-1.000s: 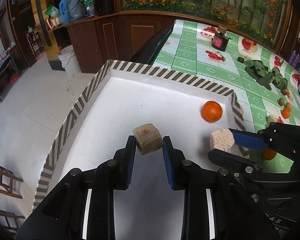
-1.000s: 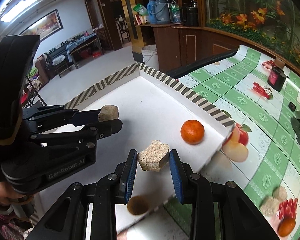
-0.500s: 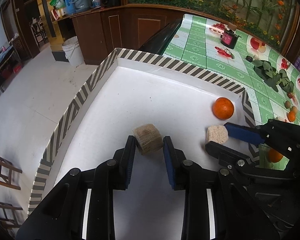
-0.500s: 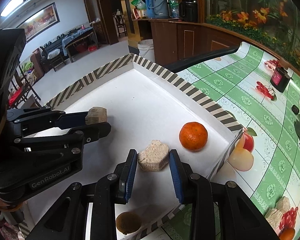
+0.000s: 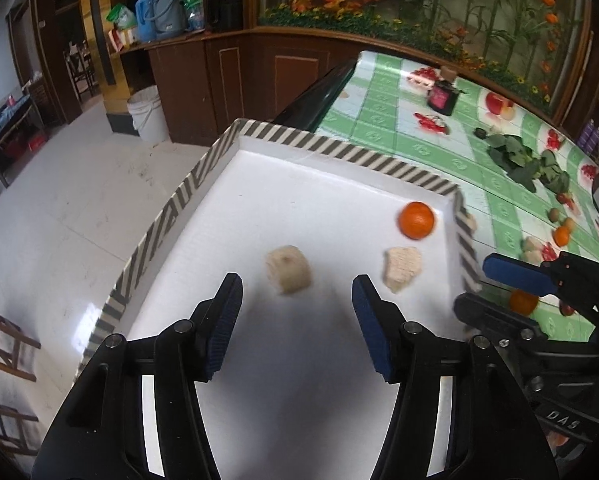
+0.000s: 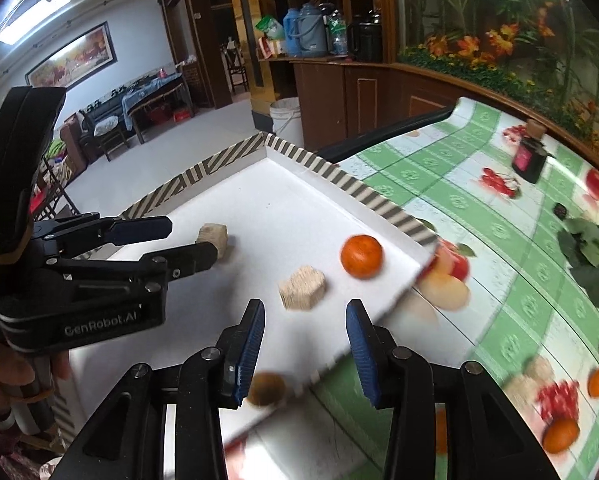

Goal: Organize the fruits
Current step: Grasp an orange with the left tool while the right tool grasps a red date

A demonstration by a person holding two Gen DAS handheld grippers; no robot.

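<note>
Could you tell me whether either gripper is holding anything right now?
No: the left gripper and right gripper are opening, empty; both beige chunks lie on the tray.

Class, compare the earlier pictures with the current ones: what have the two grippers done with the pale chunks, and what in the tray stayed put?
Both grippers let go. The left gripper, jaws opening, released its chunk, which now lies on the tray. The right gripper, also opening, dropped its chunk beside the orange. Both have pulled back slightly. The orange and the tray stayed put.

left gripper (image 5: 297, 300) fingers opening, nothing between them, right gripper (image 6: 305, 326) fingers opening, likewise empty
</note>
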